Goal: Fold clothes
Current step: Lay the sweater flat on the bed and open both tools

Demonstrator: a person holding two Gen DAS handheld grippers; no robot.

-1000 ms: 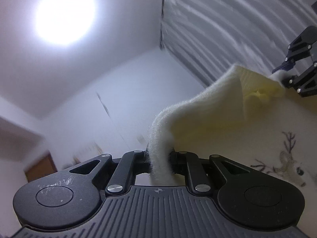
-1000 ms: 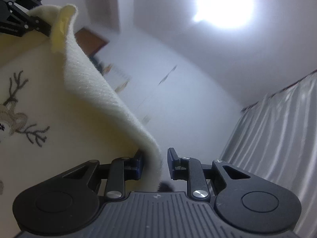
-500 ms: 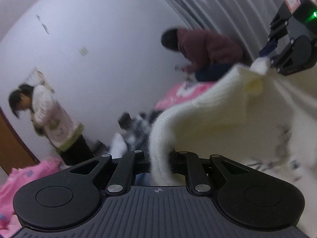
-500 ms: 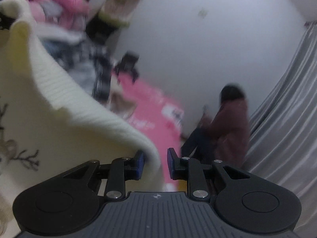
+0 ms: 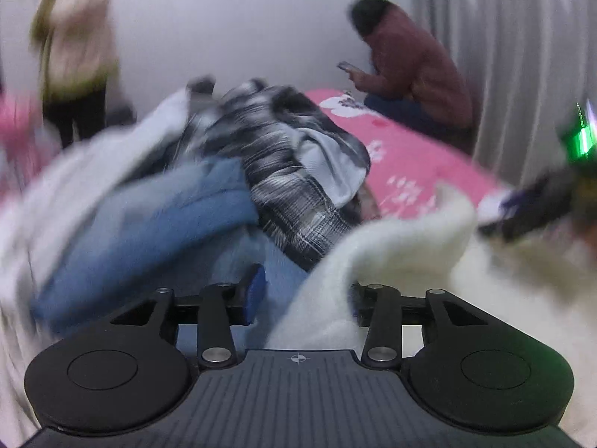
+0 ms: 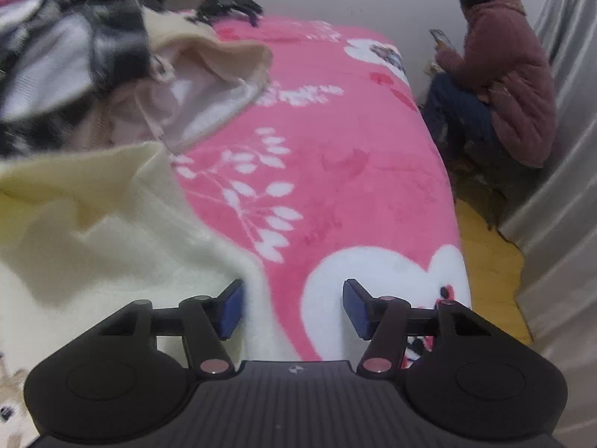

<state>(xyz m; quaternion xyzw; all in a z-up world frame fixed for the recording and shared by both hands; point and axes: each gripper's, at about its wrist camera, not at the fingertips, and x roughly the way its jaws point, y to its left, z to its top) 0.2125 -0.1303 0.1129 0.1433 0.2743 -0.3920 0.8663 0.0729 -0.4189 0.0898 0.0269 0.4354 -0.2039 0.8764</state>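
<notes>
Jaws of the left gripper [image 5: 304,295] stand parted, with the blue left pad bare and the edge of the cream sweater [image 5: 403,257] lying against the right finger, draped through the gap but not pinched. Jaws of the right gripper [image 6: 293,308] are wide apart and hold nothing; the sweater's [image 6: 112,231] edge passes just beside the left pad, and the rest of the gap shows only bedding.

The sweater lies on the bed, spread to the left in the right wrist view, with a raised fold near its top and a bit of stitched animal pattern at the lower left corner. In the left wrist view it rises in a soft peak toward the right gripper [image 5: 537,201], blurred there, with a green light glowing above it.

Beyond the sweater sits a heap of clothes [image 5: 276,156]: a plaid piece, a blue garment and pale fabric, all smeared by motion. A beige garment [image 6: 201,74] lies open next to the heap. The pink blanket [image 6: 335,171] with white prints covers the bed. A person in a maroon jacket [image 6: 500,74] crouches by the grey curtain [image 6: 559,194], looking at a phone. Another person [image 5: 74,48] stands at the far left.
</notes>
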